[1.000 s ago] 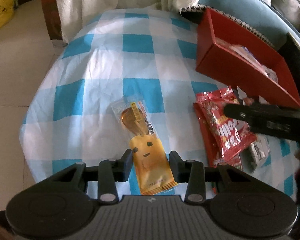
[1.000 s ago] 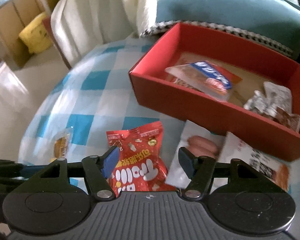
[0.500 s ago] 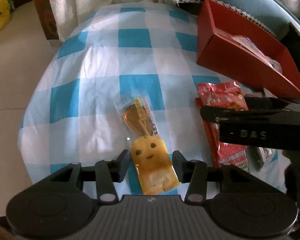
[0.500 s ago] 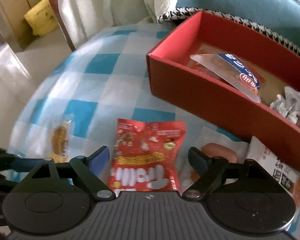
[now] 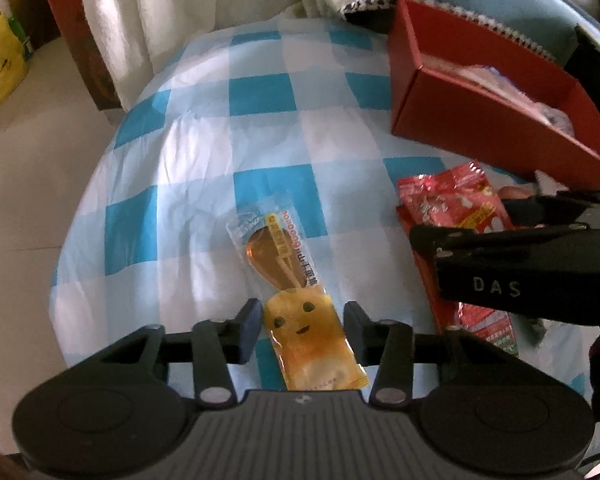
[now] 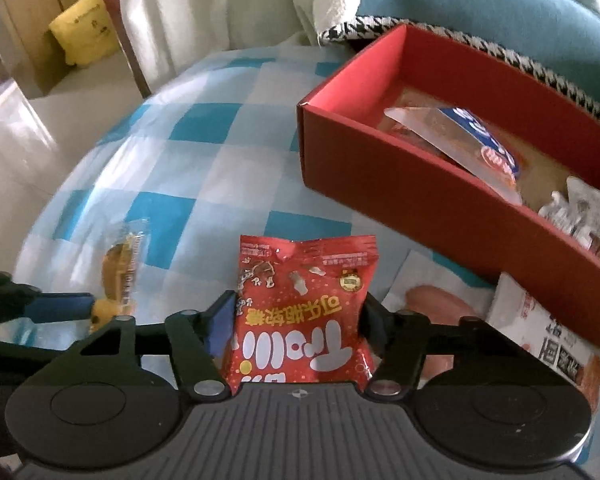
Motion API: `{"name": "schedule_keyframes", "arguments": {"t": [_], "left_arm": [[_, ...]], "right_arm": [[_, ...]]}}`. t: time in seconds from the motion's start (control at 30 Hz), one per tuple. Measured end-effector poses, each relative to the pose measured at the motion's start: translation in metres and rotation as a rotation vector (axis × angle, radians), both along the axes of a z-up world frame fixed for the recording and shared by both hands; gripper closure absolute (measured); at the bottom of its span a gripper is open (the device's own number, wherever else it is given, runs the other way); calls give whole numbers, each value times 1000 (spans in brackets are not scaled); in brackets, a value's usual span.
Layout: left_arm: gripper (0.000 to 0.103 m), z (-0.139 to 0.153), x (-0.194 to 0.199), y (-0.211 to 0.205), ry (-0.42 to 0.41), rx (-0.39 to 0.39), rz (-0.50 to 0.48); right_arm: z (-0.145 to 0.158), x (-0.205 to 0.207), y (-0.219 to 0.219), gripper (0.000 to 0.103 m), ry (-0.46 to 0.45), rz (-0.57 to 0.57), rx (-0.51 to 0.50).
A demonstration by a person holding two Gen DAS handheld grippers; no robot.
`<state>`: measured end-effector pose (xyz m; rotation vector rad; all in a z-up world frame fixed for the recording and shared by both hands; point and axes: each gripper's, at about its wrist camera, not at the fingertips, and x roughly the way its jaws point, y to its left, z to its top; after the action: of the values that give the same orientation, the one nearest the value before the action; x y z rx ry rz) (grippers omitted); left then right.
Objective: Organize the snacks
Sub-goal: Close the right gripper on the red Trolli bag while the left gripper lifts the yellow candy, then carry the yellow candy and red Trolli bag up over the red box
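Pick-up step: your right gripper point(image 6: 300, 316) closes on the red gummy bag point(image 6: 304, 312), left gripper point(image 5: 302, 326) closing astride the yellow snack packet point(image 5: 300, 312); next, red box point(image 6: 380, 176).

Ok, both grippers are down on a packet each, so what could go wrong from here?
Right gripper is closing on the puffy red candy bag; pinched only at its edges, it could slip or buckle. Left gripper is closing around the slim yellow snack packet, which may slide out. The grippers sit close together, so lifting toward the red box risks collision.
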<state>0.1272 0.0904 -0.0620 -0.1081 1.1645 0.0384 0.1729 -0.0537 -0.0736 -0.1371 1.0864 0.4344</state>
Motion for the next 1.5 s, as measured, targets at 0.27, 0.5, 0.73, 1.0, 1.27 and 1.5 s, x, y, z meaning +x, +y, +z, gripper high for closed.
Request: {"name": "schedule_keyframes", "arguments": {"t": [0.27,0.5,0.73,1.0,1.27,1.5], "left_arm": [[67,15,-4,-13,-49,-2,-62],[53,-4,0,-12,35,29,-59],[36,-10,4,-22,6,83,-46],[77,1,-5,-35,-27,83,-93],[78,29,-13,-51,-161,148,-146],[78,35,-13,-58,-186,137,-164]], "right_arm": [[17,-17,-23,38,-4,-30,44],[20,-37,-39,38,9,-49,44],[15,-47,-47,38,17,-49,37],[25,-48,-56,39,-5,-65,59],[43,-46,-69,39,-63,-103,88],[43,-47,-67,39,-70,-103,79]]}}
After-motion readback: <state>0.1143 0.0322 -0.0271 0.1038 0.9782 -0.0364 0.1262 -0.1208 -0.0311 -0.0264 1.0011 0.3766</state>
